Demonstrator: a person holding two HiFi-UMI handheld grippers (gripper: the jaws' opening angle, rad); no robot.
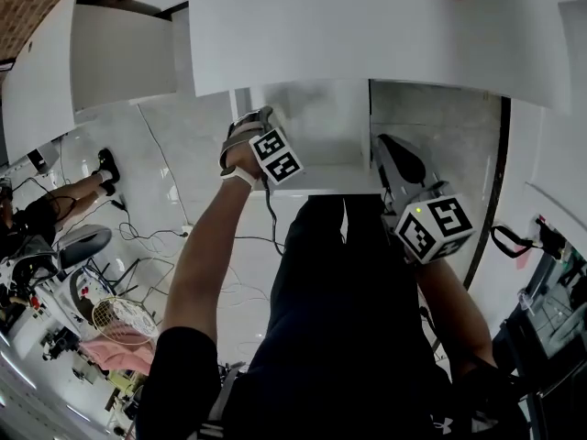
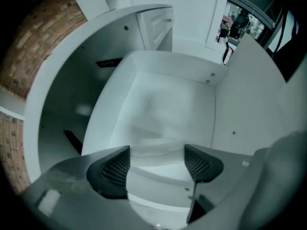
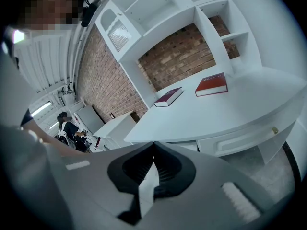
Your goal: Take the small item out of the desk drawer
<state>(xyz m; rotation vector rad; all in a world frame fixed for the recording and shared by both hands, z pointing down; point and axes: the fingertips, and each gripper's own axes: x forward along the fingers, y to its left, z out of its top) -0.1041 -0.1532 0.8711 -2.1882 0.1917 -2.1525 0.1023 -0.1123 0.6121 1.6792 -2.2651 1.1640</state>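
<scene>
The white desk drawer (image 1: 316, 180) stands pulled out under the desk top (image 1: 367, 26). In the left gripper view the drawer's inside (image 2: 163, 109) is bare white, with no item in it. My left gripper (image 2: 156, 163) is open, its two dark pads to either side of the drawer's near rim; the head view shows that left gripper (image 1: 260, 119) at the drawer's front left corner. My right gripper (image 3: 149, 176) is shut on a small, thin white item (image 3: 146, 189) and faces the desk. In the head view the right gripper (image 1: 383, 147) hovers just right of the drawer; the item is hidden there.
Two red books (image 3: 211, 84) (image 3: 168, 97) lie on the desk top (image 3: 230, 114), above a shut drawer front with a knob (image 3: 275, 129). Cables, a chair (image 1: 83, 241) and clutter cover the floor at the left. A dark bag (image 1: 550, 337) sits at the right.
</scene>
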